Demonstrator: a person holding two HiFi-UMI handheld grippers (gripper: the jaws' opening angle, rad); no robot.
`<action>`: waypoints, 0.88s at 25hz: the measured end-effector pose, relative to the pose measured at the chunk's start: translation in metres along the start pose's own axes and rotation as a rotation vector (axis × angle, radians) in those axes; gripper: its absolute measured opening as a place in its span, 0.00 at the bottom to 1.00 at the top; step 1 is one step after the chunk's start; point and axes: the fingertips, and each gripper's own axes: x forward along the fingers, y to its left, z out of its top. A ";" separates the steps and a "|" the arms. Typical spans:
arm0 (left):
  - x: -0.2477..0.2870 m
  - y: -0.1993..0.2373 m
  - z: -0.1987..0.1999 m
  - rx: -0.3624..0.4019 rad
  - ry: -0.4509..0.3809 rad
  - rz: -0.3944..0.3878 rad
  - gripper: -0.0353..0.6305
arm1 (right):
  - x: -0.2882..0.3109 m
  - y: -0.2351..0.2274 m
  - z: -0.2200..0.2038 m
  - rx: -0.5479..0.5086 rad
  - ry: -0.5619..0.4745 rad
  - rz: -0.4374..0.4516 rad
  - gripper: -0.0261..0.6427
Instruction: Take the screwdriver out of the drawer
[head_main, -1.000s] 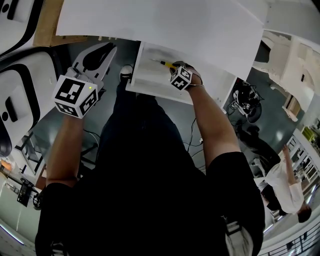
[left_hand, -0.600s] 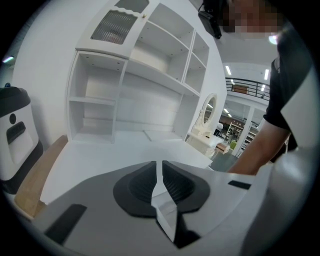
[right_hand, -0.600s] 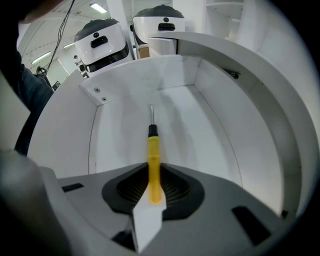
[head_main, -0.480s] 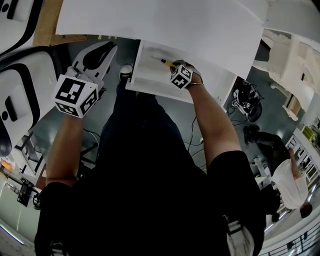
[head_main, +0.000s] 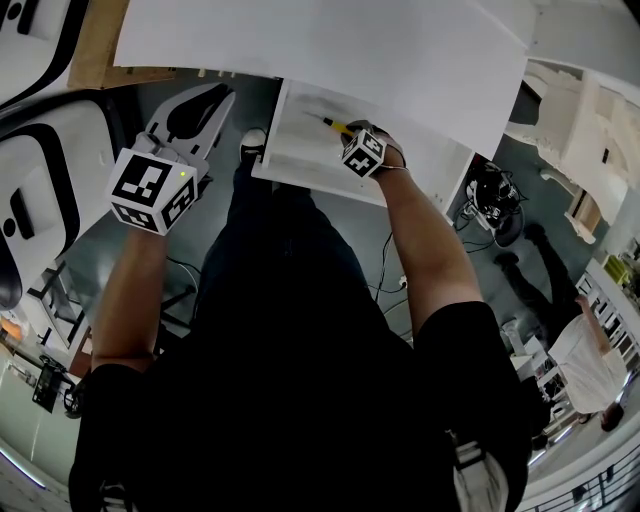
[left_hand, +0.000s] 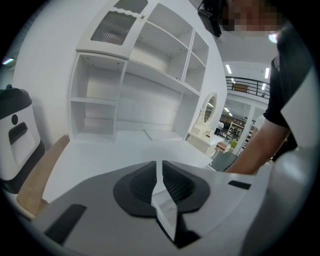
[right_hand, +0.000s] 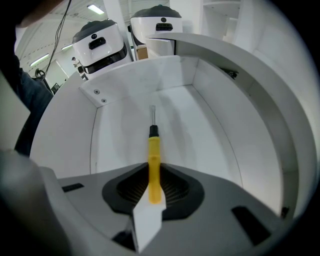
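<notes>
In the open drawer (head_main: 300, 160) under the front edge of the worktop (head_main: 320, 50), the right tongs (right_hand: 153, 182) are closing on the yellow screwdriver (right_hand: 153, 150) — it lies flat, nearly ready to lift. The left tongs (left_hand: 161, 175) are together, empty.

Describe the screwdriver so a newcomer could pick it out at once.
Find the white desk and the open drawer below its front edge. The screwdriver lies inside, its handle between the right gripper's closing jaws. Nothing else there is coloured: yellow handle, black collar, thin shaft.
</notes>
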 end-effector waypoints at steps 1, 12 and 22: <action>-0.001 -0.001 0.001 0.000 -0.001 0.000 0.13 | -0.001 0.000 0.001 -0.001 -0.001 0.001 0.16; -0.015 -0.010 0.020 0.026 -0.026 0.006 0.13 | -0.028 0.007 0.021 -0.006 -0.049 -0.015 0.16; -0.038 -0.020 0.042 0.068 -0.052 0.029 0.13 | -0.070 0.012 0.043 0.024 -0.134 -0.052 0.16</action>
